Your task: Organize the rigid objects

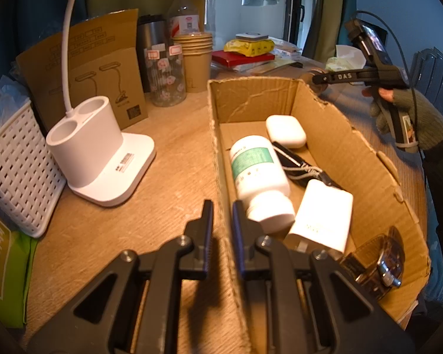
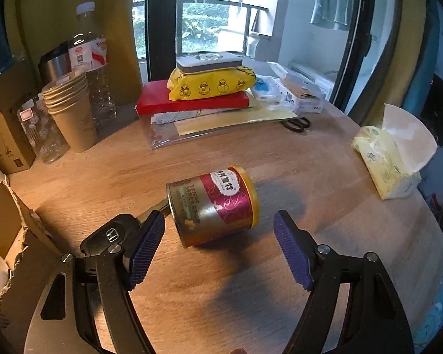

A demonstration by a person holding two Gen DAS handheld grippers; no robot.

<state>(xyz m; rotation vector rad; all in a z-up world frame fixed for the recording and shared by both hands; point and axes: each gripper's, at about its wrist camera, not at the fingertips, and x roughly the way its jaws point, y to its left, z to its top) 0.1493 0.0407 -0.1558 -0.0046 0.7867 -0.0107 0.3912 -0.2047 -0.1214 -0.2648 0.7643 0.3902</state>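
An open cardboard box (image 1: 333,135) lies on the wooden table. It holds a white pill bottle (image 1: 260,177), a white earbud case (image 1: 285,131), a white charger (image 1: 322,215), a dark strap and a wristwatch (image 1: 384,262). My left gripper (image 1: 223,212) is shut on the box's left wall (image 1: 218,159). My right gripper (image 2: 220,230) is open just in front of a gold and magenta tin can (image 2: 214,205) lying on its side. A black car key (image 2: 112,233) lies by its left finger. The right gripper also shows in the left wrist view (image 1: 322,79), beyond the box.
A white lamp base (image 1: 103,153), a white woven basket (image 1: 17,171), a glass jar, paper cups (image 2: 71,109), a water bottle (image 2: 94,67), a red box with a yellow wipes pack (image 2: 209,85), scissors (image 2: 298,124) and a tissue pack (image 2: 389,162) ring the table.
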